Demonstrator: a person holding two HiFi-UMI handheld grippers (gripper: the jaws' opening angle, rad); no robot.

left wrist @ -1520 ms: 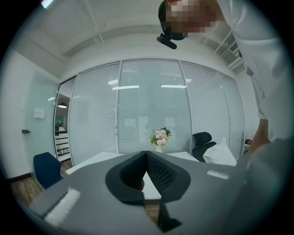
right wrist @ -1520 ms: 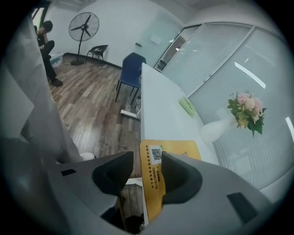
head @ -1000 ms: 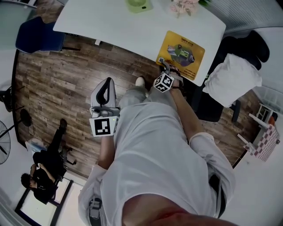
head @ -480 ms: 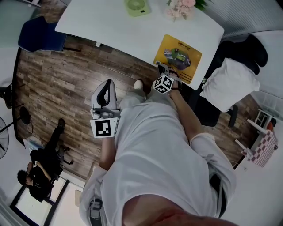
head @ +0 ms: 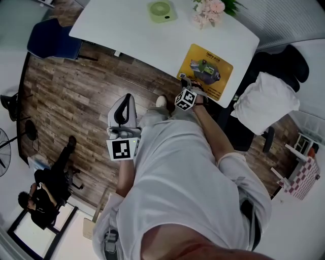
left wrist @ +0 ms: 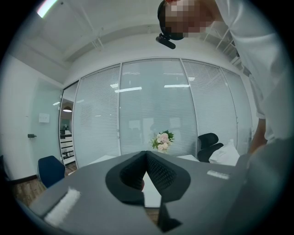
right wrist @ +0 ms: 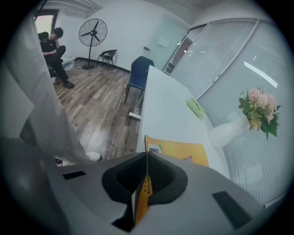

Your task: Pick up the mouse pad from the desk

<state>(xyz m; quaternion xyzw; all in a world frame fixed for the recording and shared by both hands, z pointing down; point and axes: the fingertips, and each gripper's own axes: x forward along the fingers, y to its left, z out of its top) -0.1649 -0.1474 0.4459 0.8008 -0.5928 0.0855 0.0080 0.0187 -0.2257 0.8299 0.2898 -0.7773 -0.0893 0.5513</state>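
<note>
The yellow mouse pad (head: 205,71) lies near the front right edge of the white desk (head: 142,30). My right gripper (head: 187,82) is at the pad's near left corner, pointing steeply down. In the right gripper view the pad's yellow edge (right wrist: 146,183) runs between the two pads of that gripper (right wrist: 147,155). Its jaws have just been closing and are now shut on this edge. The rest of the pad (right wrist: 181,150) lies flat beyond. My left gripper (head: 125,97) is held over the floor left of the person's body. Its jaws (left wrist: 146,153) are shut with nothing between them.
A green gadget (head: 161,9) and a vase of pink flowers (head: 208,10) stand at the back of the desk. A blue chair (head: 53,43) is left of the desk and a black chair with a white cushion (head: 266,96) is to its right. A seated person (head: 45,198) is at the lower left.
The right gripper has stayed at the pad's near corner. The left gripper has drifted slightly up in the picture. The head view has shifted a little.
</note>
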